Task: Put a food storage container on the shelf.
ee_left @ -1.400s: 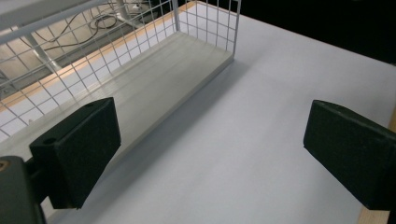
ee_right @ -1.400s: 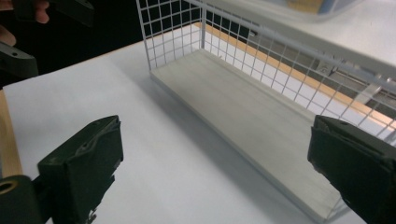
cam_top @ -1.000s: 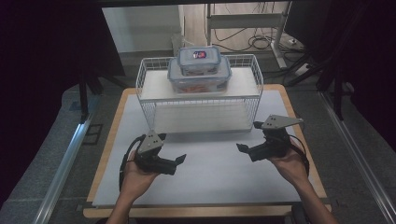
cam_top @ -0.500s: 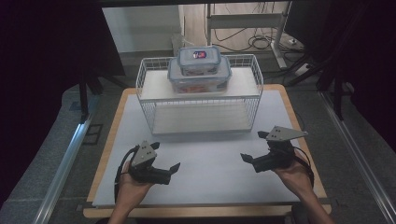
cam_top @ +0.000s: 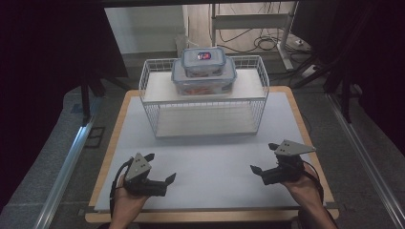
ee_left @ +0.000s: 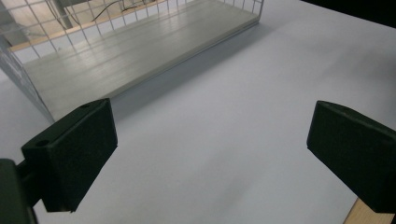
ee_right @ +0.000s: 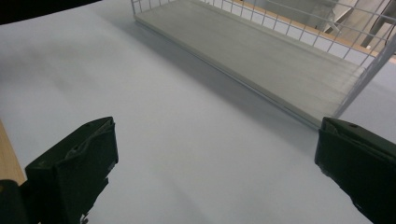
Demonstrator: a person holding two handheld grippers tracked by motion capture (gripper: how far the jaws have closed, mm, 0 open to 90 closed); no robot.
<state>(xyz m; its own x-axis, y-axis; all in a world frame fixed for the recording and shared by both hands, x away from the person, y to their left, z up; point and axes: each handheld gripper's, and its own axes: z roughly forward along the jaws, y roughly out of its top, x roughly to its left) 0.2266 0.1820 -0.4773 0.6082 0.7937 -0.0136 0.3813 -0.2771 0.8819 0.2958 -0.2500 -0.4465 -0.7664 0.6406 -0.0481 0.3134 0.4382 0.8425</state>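
A white wire rack [cam_top: 150, 102] with two shelves stands at the back middle of the table. On its top shelf sits a large clear lidded container [cam_top: 204, 82], and a smaller lidded container [cam_top: 203, 60] is stacked on it. My left gripper [cam_top: 161, 167] rests low near the front left of the mat, open, with nothing between its jaws. My right gripper [cam_top: 262, 157] hovers near the front right, also open and holding nothing. The left gripper [ee_left: 210, 154] faces the rack's lower shelf [ee_left: 140, 51]. The right gripper [ee_right: 215, 163] looks at that lower shelf [ee_right: 261, 51] from the other side.
A white mat [cam_top: 210, 152] covers the wooden table [cam_top: 112, 143]. Bare mat lies between the grippers and the rack. Dark floor, metal rails and cables surround the table.
Both grippers have drawn back from the rack toward the table's near edge and sit lower. Both have stayed open.
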